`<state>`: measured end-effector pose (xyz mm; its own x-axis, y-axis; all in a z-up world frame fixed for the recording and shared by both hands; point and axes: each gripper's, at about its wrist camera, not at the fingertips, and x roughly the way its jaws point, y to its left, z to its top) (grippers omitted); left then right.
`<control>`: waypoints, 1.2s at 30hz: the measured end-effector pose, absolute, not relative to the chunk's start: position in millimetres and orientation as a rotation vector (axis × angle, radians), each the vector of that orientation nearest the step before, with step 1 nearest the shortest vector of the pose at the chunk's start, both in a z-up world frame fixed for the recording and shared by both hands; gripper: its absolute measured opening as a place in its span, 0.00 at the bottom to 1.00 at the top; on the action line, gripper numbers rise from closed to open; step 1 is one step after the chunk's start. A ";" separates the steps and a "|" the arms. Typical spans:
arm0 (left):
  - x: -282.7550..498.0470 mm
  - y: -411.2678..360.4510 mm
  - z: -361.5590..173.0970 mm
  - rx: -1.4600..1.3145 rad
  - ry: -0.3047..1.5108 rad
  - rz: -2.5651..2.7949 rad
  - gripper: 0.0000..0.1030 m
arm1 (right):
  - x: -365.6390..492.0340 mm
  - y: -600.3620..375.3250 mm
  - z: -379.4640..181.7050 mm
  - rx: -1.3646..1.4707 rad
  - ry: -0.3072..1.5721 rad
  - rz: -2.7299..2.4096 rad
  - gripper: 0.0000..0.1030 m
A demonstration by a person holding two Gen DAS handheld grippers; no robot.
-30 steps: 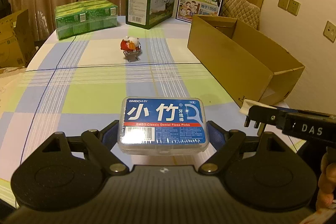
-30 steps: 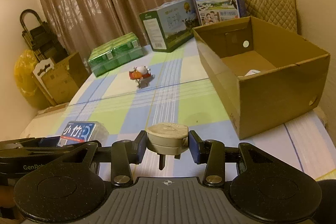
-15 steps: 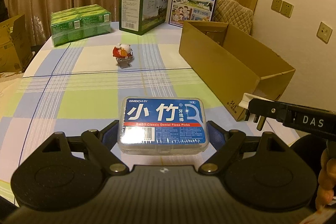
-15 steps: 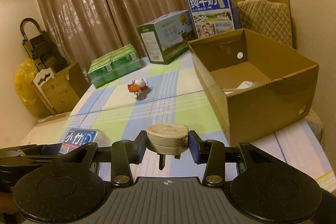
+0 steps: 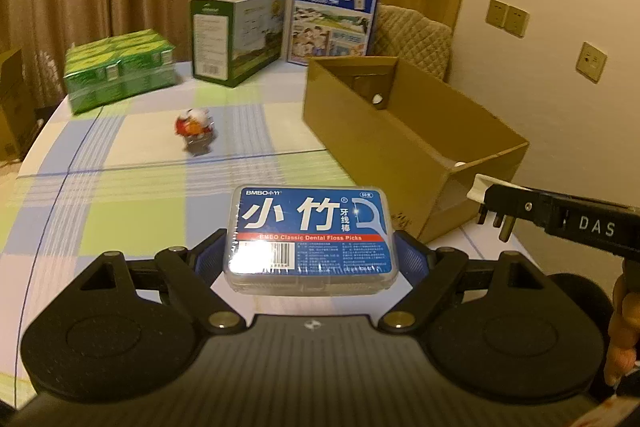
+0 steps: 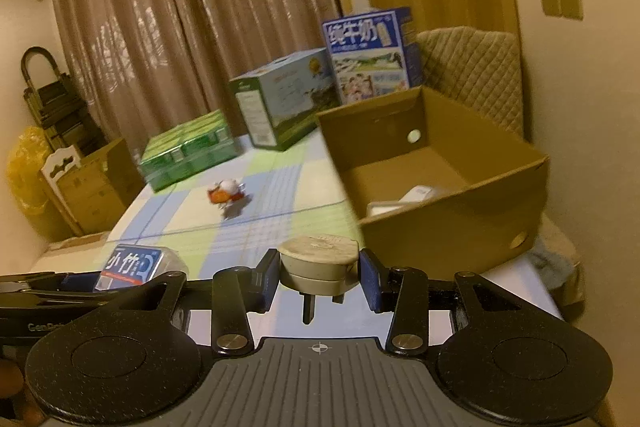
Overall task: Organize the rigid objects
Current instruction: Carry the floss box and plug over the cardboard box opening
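Observation:
My left gripper [image 5: 311, 259] is shut on a blue dental floss pick box [image 5: 311, 233] and holds it above the checked table [image 5: 132, 195]. The floss box also shows at the left of the right wrist view [image 6: 134, 265]. My right gripper [image 6: 319, 279] is shut on a beige plug adapter [image 6: 319, 265] with its prongs pointing down. The plug adapter also shows in the left wrist view [image 5: 496, 205], near the box's near corner. An open cardboard box [image 5: 404, 143] stands to the right; in the right wrist view [image 6: 448, 187] white items lie in it.
A small red and white toy [image 5: 194, 127] stands mid-table. At the back are a green drink pack [image 5: 120, 67], a green carton [image 5: 236, 35] and a blue milk carton [image 5: 334, 15]. A quilted chair [image 6: 476, 75] is behind the cardboard box.
Both grippers have risen and moved toward the cardboard box with their loads. The box's inside now shows more in both views.

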<state>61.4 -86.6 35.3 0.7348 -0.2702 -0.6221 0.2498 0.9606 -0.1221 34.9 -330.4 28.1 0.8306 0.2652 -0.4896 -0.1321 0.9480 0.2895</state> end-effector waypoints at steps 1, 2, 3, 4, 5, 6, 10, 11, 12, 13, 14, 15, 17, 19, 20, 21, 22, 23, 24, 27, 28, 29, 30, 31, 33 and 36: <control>62.6 -90.3 36.7 -0.029 0.686 -0.293 0.81 | 34.8 -335.1 29.9 0.247 0.549 0.205 0.38; 63.6 -94.9 38.6 -0.027 0.682 -0.302 0.81 | 35.1 -340.3 31.5 0.246 0.546 0.198 0.38; 64.6 -99.0 40.3 -0.025 0.679 -0.309 0.81 | 35.2 -345.5 33.1 0.245 0.542 0.188 0.38; 65.6 -103.8 42.5 -0.022 0.676 -0.319 0.81 | 35.1 -350.6 34.5 0.244 0.540 0.177 0.38; 66.2 -107.9 44.0 -0.020 0.673 -0.327 0.81 | 35.2 -355.8 36.0 0.243 0.538 0.168 0.38; 66.5 -112.5 45.8 -0.017 0.671 -0.336 0.81 | 35.2 -361.1 37.6 0.244 0.534 0.158 0.38; 68.9 -132.4 53.9 0.000 0.658 -0.373 0.81 | 34.2 -380.9 43.7 0.239 0.518 0.128 0.38; 69.7 -136.8 55.9 0.003 0.654 -0.381 0.81 | 34.3 -385.9 45.0 0.236 0.515 0.124 0.38; 70.4 -140.9 57.9 0.005 0.650 -0.388 0.81 | 34.5 -389.4 46.7 0.233 0.512 0.120 0.38; 71.0 -144.6 59.7 0.007 0.646 -0.395 0.81 | 35.1 -392.5 48.4 0.228 0.509 0.115 0.38; 71.9 -148.7 61.6 0.010 0.643 -0.403 0.81 | 34.8 -397.2 49.5 0.224 0.505 0.112 0.38; 73.2 -152.5 63.4 0.013 0.639 -0.408 0.81 | 35.3 -400.8 50.8 0.220 0.502 0.108 0.38; 75.9 -160.0 66.3 0.021 0.631 -0.419 0.81 | 36.5 -407.2 53.3 0.215 0.494 0.102 0.38; 79.8 -166.4 69.4 0.021 0.627 -0.432 0.81 | 39.2 -413.9 55.2 0.206 0.489 0.096 0.38; 81.7 -169.5 70.9 0.021 0.625 -0.439 0.81 | 40.6 -416.3 56.5 0.202 0.487 0.095 0.38; 84.0 -173.1 72.5 0.024 0.621 -0.445 0.81 | 42.8 -418.3 57.1 0.198 0.486 0.094 0.38; 86.3 -176.1 73.8 0.030 0.617 -0.450 0.81 | 45.9 -420.8 58.3 0.194 0.485 0.096 0.38; 90.0 -179.5 75.3 0.035 0.613 -0.454 0.81 | 48.5 -422.7 59.3 0.192 0.485 0.099 0.38; 93.6 -182.0 76.4 0.039 0.611 -0.458 0.81 | 51.8 -424.6 60.3 0.192 0.485 0.102 0.38; 106.3 -189.8 79.7 0.045 0.605 -0.468 0.81 | 65.2 -430.9 64.7 0.189 0.483 0.115 0.38; 111.0 -191.9 80.7 0.046 0.603 -0.470 0.81 | 70.6 -432.9 66.0 0.188 0.482 0.120 0.38; 116.8 -194.1 81.4 0.047 0.604 -0.471 0.81 | 75.7 -434.4 66.9 0.186 0.481 0.125 0.38; 121.8 -196.1 81.9 0.052 0.604 -0.473 0.81 | 81.6 -435.6 67.9 0.181 0.480 0.130 0.38; 127.8 -197.8 81.8 0.058 0.605 -0.472 0.81 | 88.1 -436.6 68.5 0.175 0.480 0.134 0.38; 139.8 -201.6 81.5 0.066 0.609 -0.473 0.81 | 99.4 -439.1 68.7 0.165 0.478 0.147 0.38; 159.5 -207.0 78.9 0.075 0.620 -0.478 0.81 | 119.8 -442.7 66.0 0.157 0.484 0.166 0.38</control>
